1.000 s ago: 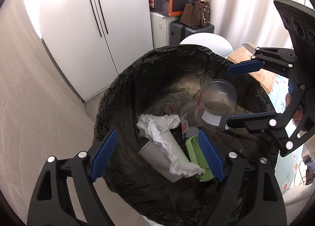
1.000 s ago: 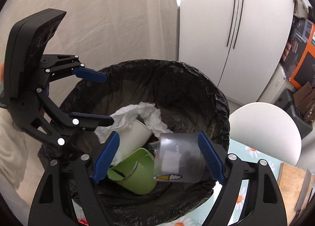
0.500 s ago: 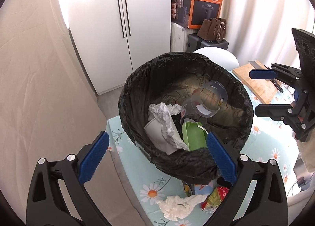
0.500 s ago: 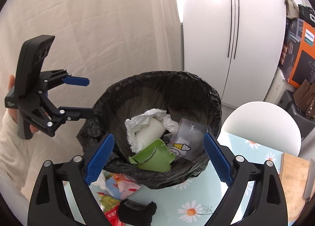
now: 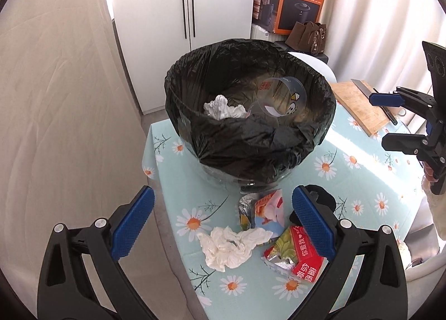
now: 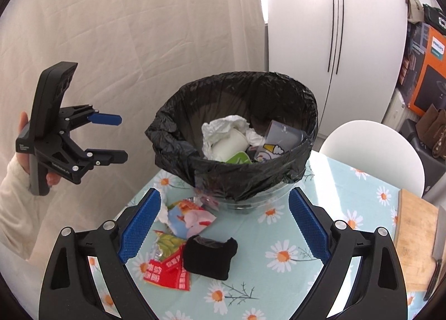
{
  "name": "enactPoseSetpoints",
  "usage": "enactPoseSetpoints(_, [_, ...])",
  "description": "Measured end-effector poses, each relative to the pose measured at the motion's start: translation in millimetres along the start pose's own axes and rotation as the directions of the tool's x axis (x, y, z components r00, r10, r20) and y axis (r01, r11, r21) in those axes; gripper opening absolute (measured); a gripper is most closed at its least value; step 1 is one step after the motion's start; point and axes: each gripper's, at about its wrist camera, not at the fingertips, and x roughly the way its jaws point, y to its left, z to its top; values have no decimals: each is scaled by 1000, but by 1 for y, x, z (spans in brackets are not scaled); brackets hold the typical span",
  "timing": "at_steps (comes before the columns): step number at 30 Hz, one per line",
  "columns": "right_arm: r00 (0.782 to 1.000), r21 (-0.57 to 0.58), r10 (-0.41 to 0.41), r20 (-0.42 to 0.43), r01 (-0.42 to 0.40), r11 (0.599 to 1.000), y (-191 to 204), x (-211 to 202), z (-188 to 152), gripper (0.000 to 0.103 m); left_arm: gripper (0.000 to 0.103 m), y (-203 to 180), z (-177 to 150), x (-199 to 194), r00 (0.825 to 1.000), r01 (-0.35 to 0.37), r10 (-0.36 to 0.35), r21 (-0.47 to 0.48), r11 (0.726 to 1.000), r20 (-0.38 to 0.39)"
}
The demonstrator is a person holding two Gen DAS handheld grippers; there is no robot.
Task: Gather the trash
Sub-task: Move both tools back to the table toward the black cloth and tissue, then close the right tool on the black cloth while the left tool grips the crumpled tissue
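Nearest, on the flowered table (image 5: pixel 359 169): left hand-held gripper (image 5: pixel 223 225) spread wide, nothing between its pads; right hand-held gripper (image 6: pixel 223 225) equally wide and empty; neither touches anything. Loose trash lies just below them, near the table's corner: a crumpled white tissue (image 5: pixel 231 244); a red snack wrapper (image 5: pixel 301 258) with foil lining; a torn picture wrapper (image 5: pixel 267 211); a black lump (image 6: pixel 209 256), soft-looking, material unclear. Risks, as I judge them: the tissue sits close to the table edge, so a sideways nudge from a finger could sweep it to the floor; the wrappers overlap, so a pinch may lift one and drag or drop the other; thin foil flat on cloth may slip out of wide pads. Beyond, the bin (image 5: pixel 251 136) lined with a black bag (image 5: pixel 320 114) stands on the table, already well filled: tissue, a white cup (image 6: pixel 228 144), a clear plastic cup (image 5: pixel 281 97) riding near the rim; further drops could tip that cup out, or a bump could slide the bin. Farthest right, a cutting board (image 5: pixel 359 105) with a knife (image 5: pixel 362 87); best avoided.
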Motion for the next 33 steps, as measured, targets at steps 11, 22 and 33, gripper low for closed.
enactPoseSetpoints(11, [988,41,19,-155,-13,999,5,41,-41,89,97,4,-51,23,995,11,-19,-81,997,-95])
enactPoseSetpoints(22, [955,150,24,-296,22,988,2,96,-74,89,97,10,-76,77,985,61,-79,-123,991,-151])
enactPoseSetpoints(33, [927,214,23,-374,62,975,2,136,-90,89,97,16,-88,133,962,76,-114,-159,984,-247])
